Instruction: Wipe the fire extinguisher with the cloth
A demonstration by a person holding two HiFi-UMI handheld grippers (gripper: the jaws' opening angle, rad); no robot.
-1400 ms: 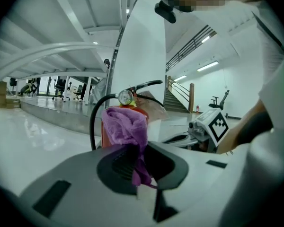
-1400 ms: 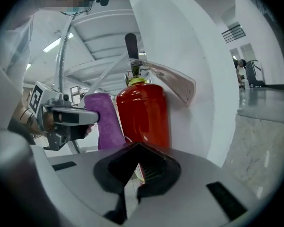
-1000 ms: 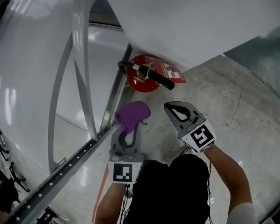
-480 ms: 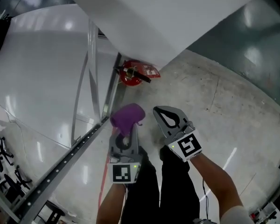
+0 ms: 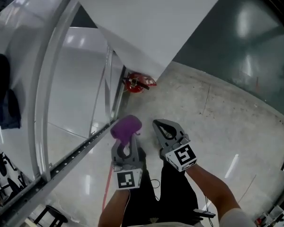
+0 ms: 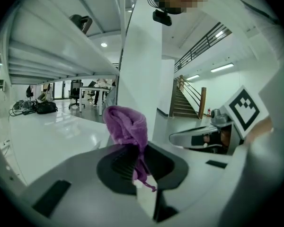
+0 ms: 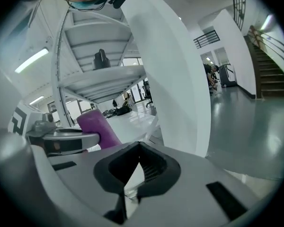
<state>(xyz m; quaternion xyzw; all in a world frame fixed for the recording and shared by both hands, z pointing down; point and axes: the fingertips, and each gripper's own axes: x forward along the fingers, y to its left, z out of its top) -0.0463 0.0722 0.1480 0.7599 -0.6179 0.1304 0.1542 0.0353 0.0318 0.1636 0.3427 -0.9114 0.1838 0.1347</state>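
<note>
The left tool [image 6: 135, 150] has its jaws drawn almost together on a purple cloth [image 6: 127, 126]. Only a thin tail of the fabric is pinched down in the throat, while the bulk stands beyond the tips as a rounded wad. This hold seems chosen to leave a soft pad out front for rubbing. The right tool [image 7: 139, 145] has its jaws together with nothing between them; it looks kept free, perhaps to steady the cylinder. In the head view the two tools sit side by side close to the person's body, left beside right, tips tilted a little downward. The fire extinguisher [image 5: 135, 83] stands on the floor [image 5: 217, 117] at the far side, well apart from both tools. It is tucked at the foot of a slanted white panel [image 5: 146, 27] and just right of a metal frame [image 5: 111, 93]. Its red body is seen from above, with a dark handle across the top. No wiping is under way, since the cloth touches nothing but the tool. With the panel and frame crowding it, the open approach appears to be from the near and right sides. Because so little of the cloth is actually gripped, a firm stroke could drag it out.
</note>
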